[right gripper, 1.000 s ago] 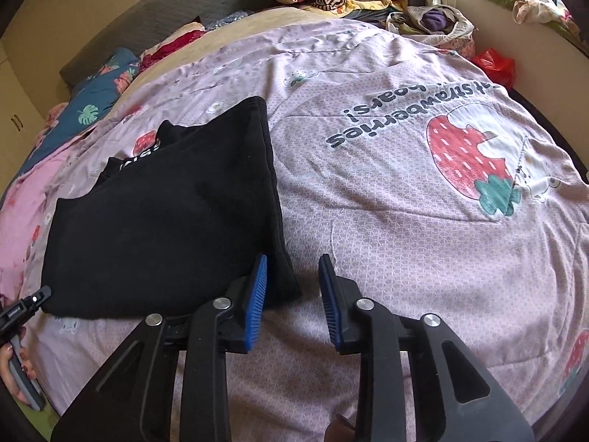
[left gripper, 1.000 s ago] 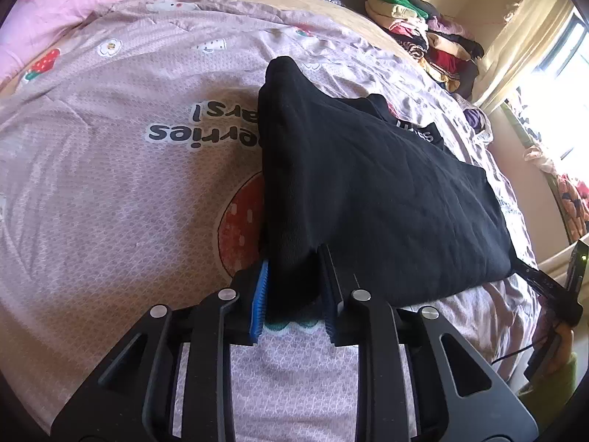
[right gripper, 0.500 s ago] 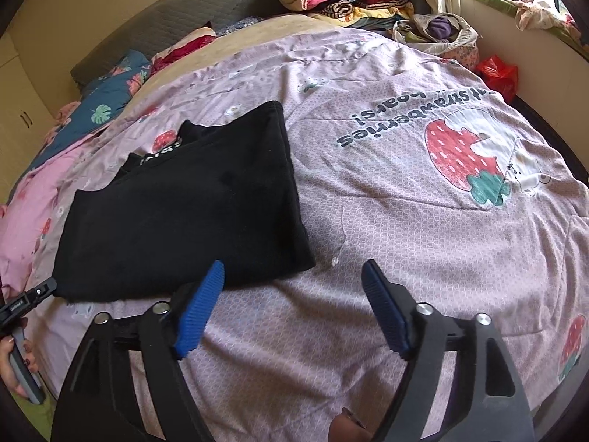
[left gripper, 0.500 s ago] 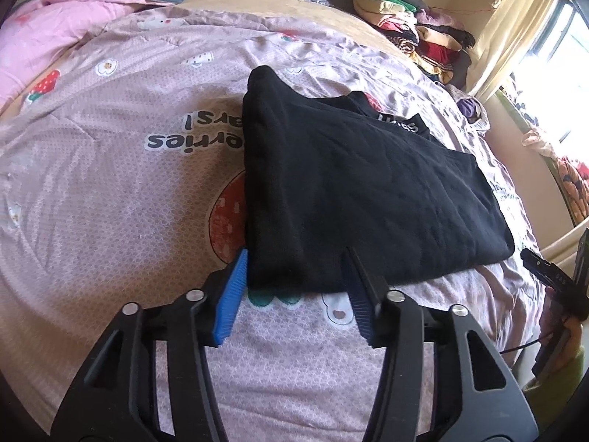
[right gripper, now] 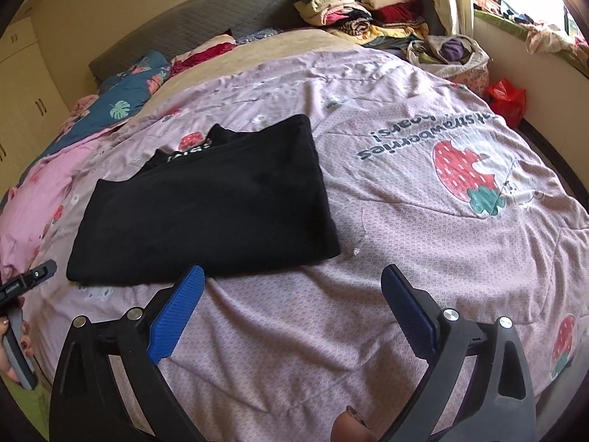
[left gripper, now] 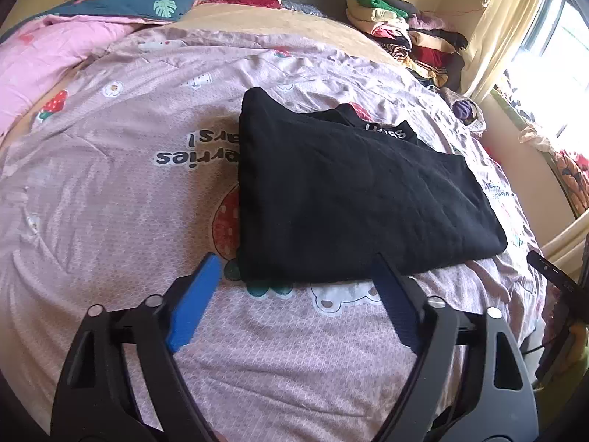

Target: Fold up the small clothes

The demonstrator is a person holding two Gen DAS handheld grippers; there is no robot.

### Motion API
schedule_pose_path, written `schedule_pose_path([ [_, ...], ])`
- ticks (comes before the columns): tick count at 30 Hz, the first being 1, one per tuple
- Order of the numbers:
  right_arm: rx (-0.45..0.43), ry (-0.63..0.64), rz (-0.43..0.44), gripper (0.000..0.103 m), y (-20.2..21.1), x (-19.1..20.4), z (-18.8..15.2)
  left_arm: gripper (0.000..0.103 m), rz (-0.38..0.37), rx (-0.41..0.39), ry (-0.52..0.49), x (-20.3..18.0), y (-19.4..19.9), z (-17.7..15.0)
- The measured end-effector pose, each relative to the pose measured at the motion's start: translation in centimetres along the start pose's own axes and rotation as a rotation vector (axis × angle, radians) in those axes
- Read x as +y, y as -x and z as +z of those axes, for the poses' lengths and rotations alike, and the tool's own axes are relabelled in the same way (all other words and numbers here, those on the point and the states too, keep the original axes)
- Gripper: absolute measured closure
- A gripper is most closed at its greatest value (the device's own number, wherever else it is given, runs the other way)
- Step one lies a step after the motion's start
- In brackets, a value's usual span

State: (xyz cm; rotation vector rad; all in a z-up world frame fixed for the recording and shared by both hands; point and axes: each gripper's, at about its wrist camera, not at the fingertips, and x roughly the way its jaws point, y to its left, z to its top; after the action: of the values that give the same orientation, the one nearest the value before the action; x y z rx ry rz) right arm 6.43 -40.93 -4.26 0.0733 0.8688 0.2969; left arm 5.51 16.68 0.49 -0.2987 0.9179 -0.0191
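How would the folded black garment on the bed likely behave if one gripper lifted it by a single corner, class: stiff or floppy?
Probably floppy: the black garment is soft knit cloth lying in flat folded layers, so a one-corner lift would likely let them sag and unfold. It looks light for its size, barely denting the quilt. Pushed, it would likely bunch rather than slide, since cloth rests on cloth.

The left tongs (left gripper: 296, 262) had black triangular arms with cut-out windows, round silver screw heads at the pivots, and ribbed blue pads (left gripper: 193, 304) lining the inner faces of the fingers. The right tongs (right gripper: 292, 274) were built the same: black frame, silver screws, ribbed blue pads (right gripper: 176, 316). In the right wrist view, a hand (right gripper: 11, 346) with dark-painted nails wrapped a grey handle under a black bar.
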Motion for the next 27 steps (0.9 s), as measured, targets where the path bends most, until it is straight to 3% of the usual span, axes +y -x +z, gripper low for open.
schedule_pose_path([
  [3, -0.015, 0.015, 0.006, 0.005, 0.7, 0.7, 0.0, 0.013, 0.013, -0.007, -0.010, -0.2, 0.4, -0.1],
  [7, -0.034, 0.036, 0.017, 0.005, 1.6, 1.8, -0.1, 0.010, 0.019, -0.013, -0.019, -0.3, 0.9, -0.3],
  [27, -0.075, 0.153, 0.051, 0.005, 4.2, 8.1, -1.3, 0.010, 0.017, -0.049, -0.034, -0.1, 3.6, -1.1],
])
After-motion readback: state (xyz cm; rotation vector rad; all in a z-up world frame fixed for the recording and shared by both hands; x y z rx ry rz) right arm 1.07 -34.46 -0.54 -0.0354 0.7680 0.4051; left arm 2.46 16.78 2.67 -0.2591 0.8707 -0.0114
